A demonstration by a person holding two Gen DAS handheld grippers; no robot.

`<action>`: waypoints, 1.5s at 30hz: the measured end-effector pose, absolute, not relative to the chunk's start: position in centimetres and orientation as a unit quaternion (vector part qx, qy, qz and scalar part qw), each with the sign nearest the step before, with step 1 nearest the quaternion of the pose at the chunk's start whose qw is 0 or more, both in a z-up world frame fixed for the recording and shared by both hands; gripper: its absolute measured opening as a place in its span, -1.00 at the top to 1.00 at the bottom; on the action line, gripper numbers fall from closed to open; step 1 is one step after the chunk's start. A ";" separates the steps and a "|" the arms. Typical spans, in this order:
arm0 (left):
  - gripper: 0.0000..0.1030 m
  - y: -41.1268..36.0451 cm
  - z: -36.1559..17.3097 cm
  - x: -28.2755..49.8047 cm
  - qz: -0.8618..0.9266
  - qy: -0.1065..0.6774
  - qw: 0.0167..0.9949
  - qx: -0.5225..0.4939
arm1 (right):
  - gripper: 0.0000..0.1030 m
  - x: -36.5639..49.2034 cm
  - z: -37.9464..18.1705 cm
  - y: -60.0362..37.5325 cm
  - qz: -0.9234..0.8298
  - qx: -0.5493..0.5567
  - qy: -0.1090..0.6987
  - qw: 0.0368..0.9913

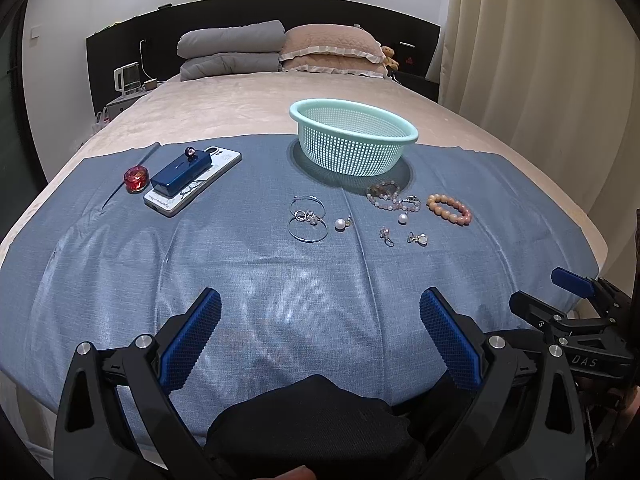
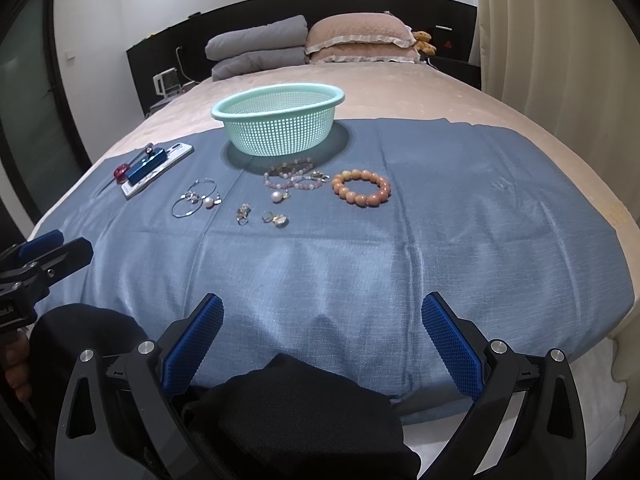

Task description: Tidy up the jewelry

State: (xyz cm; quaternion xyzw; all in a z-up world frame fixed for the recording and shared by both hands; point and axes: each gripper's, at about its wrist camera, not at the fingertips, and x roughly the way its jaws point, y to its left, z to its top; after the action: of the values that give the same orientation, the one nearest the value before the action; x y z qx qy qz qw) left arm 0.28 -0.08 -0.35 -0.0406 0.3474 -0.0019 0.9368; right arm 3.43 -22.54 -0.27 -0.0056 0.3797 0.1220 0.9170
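A mint green mesh basket (image 1: 354,136) (image 2: 280,124) stands on a blue cloth (image 1: 280,272) (image 2: 360,248) on the bed. In front of it lie an orange bead bracelet (image 1: 449,209) (image 2: 361,188), a pale pink bead bracelet (image 1: 394,198) (image 2: 294,176), two silver hoop earrings (image 1: 307,219) (image 2: 195,198), pearl earrings (image 1: 342,224) (image 2: 276,197) and small drop earrings (image 1: 402,237) (image 2: 262,216). My left gripper (image 1: 320,300) is open and empty above the cloth's near edge. My right gripper (image 2: 322,306) is open and empty too, well short of the jewelry.
At the cloth's far left a phone (image 1: 196,186) (image 2: 160,172) carries a blue box (image 1: 182,172), with a small red jar (image 1: 136,178) beside it. Pillows (image 1: 280,50) and a headboard lie at the bed's far end. A dark garment (image 1: 312,428) sits under the grippers.
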 end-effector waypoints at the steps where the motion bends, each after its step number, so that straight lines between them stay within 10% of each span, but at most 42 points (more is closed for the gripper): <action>1: -0.89 -0.1 -0.3 0.3 -0.002 0.348 0.937 -0.040 | -0.85 3.4 -0.3 -22.6 0.122 -0.006 0.380 0.917; 45: -0.89 -0.1 -0.5 0.3 -0.003 0.351 0.936 -0.038 | -0.85 3.7 -0.4 -22.6 0.123 -0.009 0.386 0.914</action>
State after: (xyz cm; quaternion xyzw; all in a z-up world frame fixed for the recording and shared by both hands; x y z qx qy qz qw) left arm 0.32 -0.13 -0.53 -0.0380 0.3508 -0.0028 0.9357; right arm 3.70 -22.59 -0.35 -0.0088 0.3864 0.1225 0.9141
